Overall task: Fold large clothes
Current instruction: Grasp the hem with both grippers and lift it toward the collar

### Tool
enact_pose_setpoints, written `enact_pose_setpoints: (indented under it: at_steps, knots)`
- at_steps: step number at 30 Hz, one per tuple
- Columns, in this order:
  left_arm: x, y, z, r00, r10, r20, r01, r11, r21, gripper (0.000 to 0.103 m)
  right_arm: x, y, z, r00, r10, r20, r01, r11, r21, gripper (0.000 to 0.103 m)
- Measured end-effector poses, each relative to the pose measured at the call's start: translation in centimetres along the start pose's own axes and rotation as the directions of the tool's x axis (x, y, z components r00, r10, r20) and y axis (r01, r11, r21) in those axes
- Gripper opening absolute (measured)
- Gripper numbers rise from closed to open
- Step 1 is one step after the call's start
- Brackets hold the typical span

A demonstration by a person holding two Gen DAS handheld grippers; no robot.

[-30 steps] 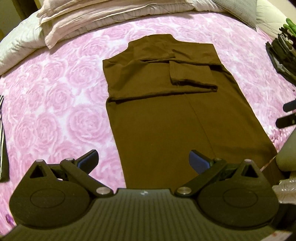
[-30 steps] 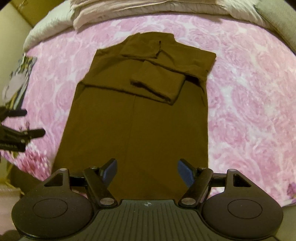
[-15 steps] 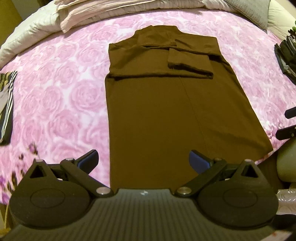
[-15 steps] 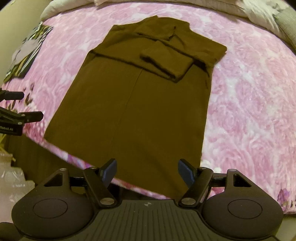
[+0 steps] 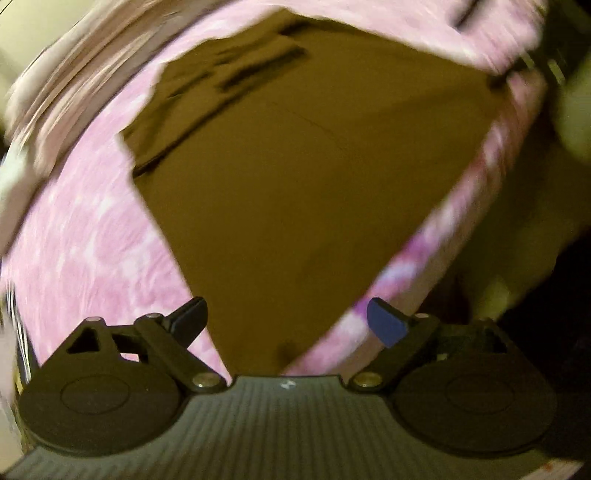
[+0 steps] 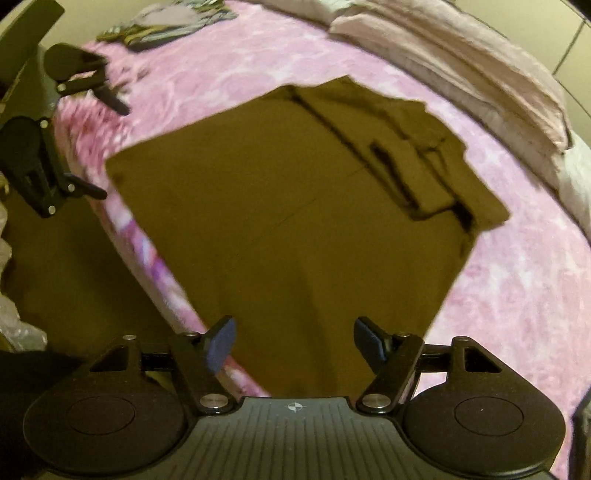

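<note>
A large brown garment (image 5: pixel 295 177) (image 6: pixel 295 221) lies flat on the pink rose bedspread (image 5: pixel 85 243) (image 6: pixel 517 295), its sleeves folded in over the far end. Its near hem reaches the bed's front edge. My left gripper (image 5: pixel 288 319) stands open just above the hem's left corner, nothing between its fingers. My right gripper (image 6: pixel 293 338) is open over the hem's right corner, also empty. The left gripper's body also shows at the left of the right wrist view. The left wrist view is blurred by motion.
Pale folded bedding (image 6: pixel 461 62) lies along the far side of the bed. A patterned cloth (image 6: pixel 170 22) sits at the far left of the bedspread. Beyond the bed's front edge there is dark floor (image 6: pixel 66 266) and crinkled plastic (image 6: pixel 18 325).
Both grippers have dropped lower and closer to the garment's near hem and tilted outward. The garment itself has not moved. Both stay open.
</note>
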State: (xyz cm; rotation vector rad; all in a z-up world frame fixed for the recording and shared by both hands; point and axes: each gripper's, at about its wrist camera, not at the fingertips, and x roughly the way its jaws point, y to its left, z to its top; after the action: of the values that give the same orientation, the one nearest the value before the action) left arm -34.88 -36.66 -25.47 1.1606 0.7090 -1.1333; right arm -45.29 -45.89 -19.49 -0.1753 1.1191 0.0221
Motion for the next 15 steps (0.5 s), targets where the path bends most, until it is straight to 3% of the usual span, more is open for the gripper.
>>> enact_pose_setpoints:
  at_steps: [4, 12, 13, 15]
  knots:
    - [3.3, -1.1, -2.5, 1.0, 0.007, -0.005, -0.006, 0.988, 0.152, 0.083, 2.5, 0.9, -1.2, 1.0, 0.003, -0.023, -0.004, 1.0, -0.016, 0.065]
    - [5.8, 0.1, -3.7, 1.0, -0.005, 0.016, 0.001, 0.968, 0.25, 0.066, 4.2, 1.0, -1.9, 0.999, 0.001, -0.037, -0.002, 1.0, -0.018, 0.065]
    - [5.8, 0.2, -3.8, 1.0, -0.004, 0.024, -0.003, 0.96, 0.28, 0.063, 4.2, 1.1, -1.8, 0.999, -0.002, -0.035, 0.001, 1.0, -0.022, 0.065]
    - [5.8, 0.2, -3.7, 1.0, -0.02, 0.023, 0.012, 0.949, 0.314, 0.04, 4.2, 1.1, -1.7, 1.0, -0.005, -0.022, 0.004, 1.0, -0.031, 0.065]
